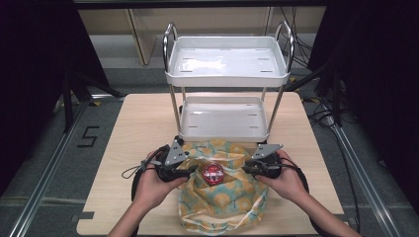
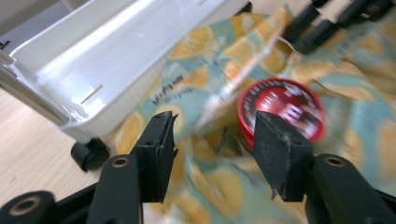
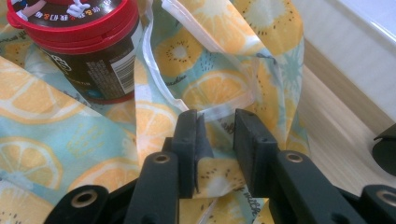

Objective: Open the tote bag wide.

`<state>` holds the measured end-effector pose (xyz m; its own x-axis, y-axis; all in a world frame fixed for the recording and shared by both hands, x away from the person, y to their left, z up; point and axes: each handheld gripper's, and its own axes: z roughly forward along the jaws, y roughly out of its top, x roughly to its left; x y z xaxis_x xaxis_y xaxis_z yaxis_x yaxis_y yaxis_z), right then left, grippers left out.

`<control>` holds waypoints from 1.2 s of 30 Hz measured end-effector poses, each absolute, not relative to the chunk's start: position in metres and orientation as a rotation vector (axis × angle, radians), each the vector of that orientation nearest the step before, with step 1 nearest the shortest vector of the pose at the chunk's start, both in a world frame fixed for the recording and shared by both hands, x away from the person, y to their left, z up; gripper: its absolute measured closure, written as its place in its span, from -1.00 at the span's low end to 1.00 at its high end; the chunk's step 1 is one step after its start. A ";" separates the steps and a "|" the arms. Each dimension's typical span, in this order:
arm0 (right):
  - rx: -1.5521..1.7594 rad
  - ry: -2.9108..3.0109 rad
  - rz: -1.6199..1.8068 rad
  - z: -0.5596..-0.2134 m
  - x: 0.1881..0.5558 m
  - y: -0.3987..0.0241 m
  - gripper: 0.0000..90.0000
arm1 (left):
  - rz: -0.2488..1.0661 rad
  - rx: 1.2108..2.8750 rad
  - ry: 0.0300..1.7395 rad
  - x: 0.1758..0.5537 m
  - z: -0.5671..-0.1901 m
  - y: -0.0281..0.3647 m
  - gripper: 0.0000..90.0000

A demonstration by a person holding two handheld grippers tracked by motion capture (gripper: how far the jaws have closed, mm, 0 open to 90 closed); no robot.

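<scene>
A: Surface and room?

B: Pale wood table [image 1: 133,148] on a grey floor, dark surroundings. A "5" mark [image 1: 88,137] lies on the floor at 9 o'clock of the table. A white two-tier cart [image 1: 226,74] stands on the table's far half, at 12 o'clock from the hands.

A: The bag?

B: A lemon-print bag [image 1: 222,202] lies at the near edge, 6 o'clock of the cart, its far edge just beside the cart's lower tray. A red-lidded tub [image 1: 212,173] stands in the bag's opening, between the two grippers.

A: Left gripper [image 2: 212,149]?

B: Jaws spread wide over the bag, nothing between them; the tub lid sits just past its right-hand jaw. A black cart castor [image 2: 88,154] shows at 9 o'clock in the left gripper view.

A: Right gripper [image 3: 215,140]?

B: Jaws partly open with a fold of the bag's rim between them, touching the left-hand pad; whether it is pinched tight I cannot tell.

A: Open room?

B: Bare table at 9 and 3 o'clock of the cart; the bag overhangs the near edge.

A: Readable writing?

B: A barcode and small print on the tub's dark side in the right gripper view, too small to read. Lid lettering is blurred.
</scene>
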<state>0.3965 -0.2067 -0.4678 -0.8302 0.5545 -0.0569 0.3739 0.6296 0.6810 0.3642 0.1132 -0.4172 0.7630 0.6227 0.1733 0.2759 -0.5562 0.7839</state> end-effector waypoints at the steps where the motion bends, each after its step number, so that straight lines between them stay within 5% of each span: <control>1: 0.764 2.578 1.028 -0.469 0.396 -0.206 0.58 | 0.560 2.157 0.670 0.369 -0.421 0.111 0.14; 7: 0.755 2.578 1.036 -0.467 0.394 -0.204 0.58 | 0.587 2.204 0.728 0.398 -0.442 0.107 0.67; 15: 0.727 2.566 1.025 -0.471 0.396 -0.204 0.60 | 0.527 2.265 0.777 0.405 -0.459 0.109 0.95; 27: 0.761 2.605 1.015 -0.476 0.395 -0.204 0.60 | 0.485 2.308 0.864 0.407 -0.488 0.106 0.98; 36: 0.726 2.564 1.037 -0.471 0.392 -0.203 0.57 | 0.531 2.301 0.834 0.400 -0.469 0.111 0.93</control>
